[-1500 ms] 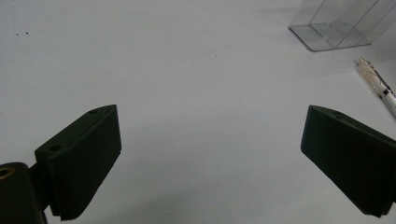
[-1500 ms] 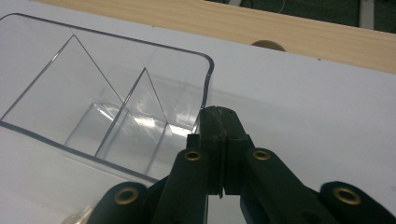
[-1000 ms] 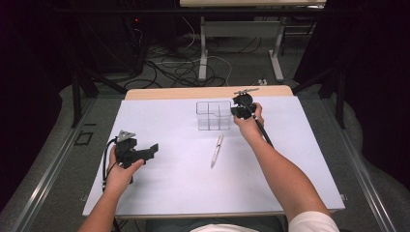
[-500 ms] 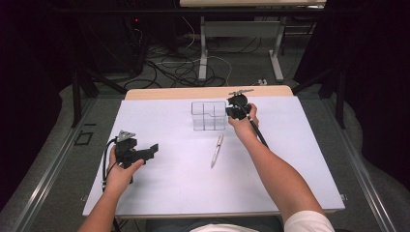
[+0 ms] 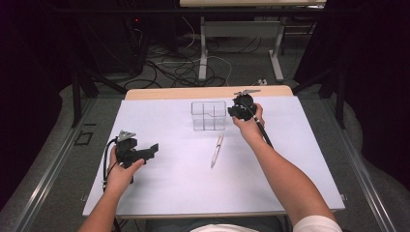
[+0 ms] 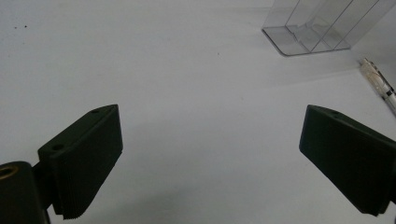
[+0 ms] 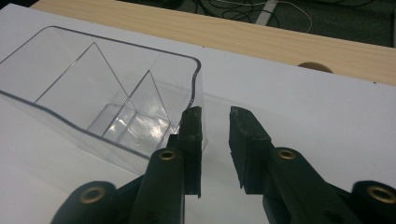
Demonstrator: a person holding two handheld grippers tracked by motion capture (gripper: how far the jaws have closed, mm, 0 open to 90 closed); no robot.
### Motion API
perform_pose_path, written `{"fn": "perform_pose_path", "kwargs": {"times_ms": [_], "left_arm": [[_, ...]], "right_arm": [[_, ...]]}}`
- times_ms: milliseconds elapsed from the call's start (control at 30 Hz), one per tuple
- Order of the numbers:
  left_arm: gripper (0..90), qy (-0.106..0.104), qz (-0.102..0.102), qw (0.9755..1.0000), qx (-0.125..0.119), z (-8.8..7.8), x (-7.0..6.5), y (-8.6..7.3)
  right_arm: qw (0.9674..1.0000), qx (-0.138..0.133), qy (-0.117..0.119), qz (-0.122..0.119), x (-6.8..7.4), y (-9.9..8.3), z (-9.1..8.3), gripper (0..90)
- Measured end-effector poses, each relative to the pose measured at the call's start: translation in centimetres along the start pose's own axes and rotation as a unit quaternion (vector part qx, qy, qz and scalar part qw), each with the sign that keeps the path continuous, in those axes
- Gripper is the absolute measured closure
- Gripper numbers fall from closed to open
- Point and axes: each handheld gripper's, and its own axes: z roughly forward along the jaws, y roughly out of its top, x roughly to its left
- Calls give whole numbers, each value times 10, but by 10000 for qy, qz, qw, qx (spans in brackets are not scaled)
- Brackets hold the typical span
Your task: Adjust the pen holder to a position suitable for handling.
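Observation:
A clear plastic organiser (image 5: pixel 209 116) with several compartments stands on the white sheet (image 5: pixel 183 183) near the table's far edge. My right gripper (image 5: pixel 234 111) is at its right wall. In the right gripper view the jaws (image 7: pixel 215 112) have just been opening. The organiser (image 7: pixel 93 93) wall lies along the inner face of one jaw, with a gap to the other. A pen (image 5: pixel 217 150) lies on the sheet nearer the person. My left gripper (image 5: pixel 145 152) hovers low at the left, wide open and empty (image 6: pixel 210 154), facing the organiser (image 6: pixel 317 28) and pen (image 6: pixel 380 86).
A bare wooden strip of the table (image 5: pixel 164 93) runs beyond the sheet. Cables and the legs of another table (image 5: pixel 203 53) are on the floor behind. Dark curtains flank both sides.
The right hand and the organiser shifted slightly left, then the right jaws parted a little. The left hand stayed put.

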Motion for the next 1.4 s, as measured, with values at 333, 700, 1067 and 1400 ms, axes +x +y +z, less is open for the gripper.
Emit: {"fn": "perform_pose_path", "kwargs": {"times_ms": [333, 700, 1067, 1400], "left_arm": [[65, -29, 9, 10000, 55, 0, -1, 0], [69, -30, -29, 10000, 35, 0, -2, 0], [76, -3, -64, 10000, -21, 1, -3, -1], [85, -36, -97, 9999, -32, 0, -5, -1]], "right_arm": [[9993, -208, 292, -130, -3, -14, -22, 613], [9972, -312, 651, -215, 1, -33, -46, 520], [9929, -397, 1069, -344, 4, -59, -74, 398], [9933, -484, 950, -444, 2, -73, -95, 223]]}}
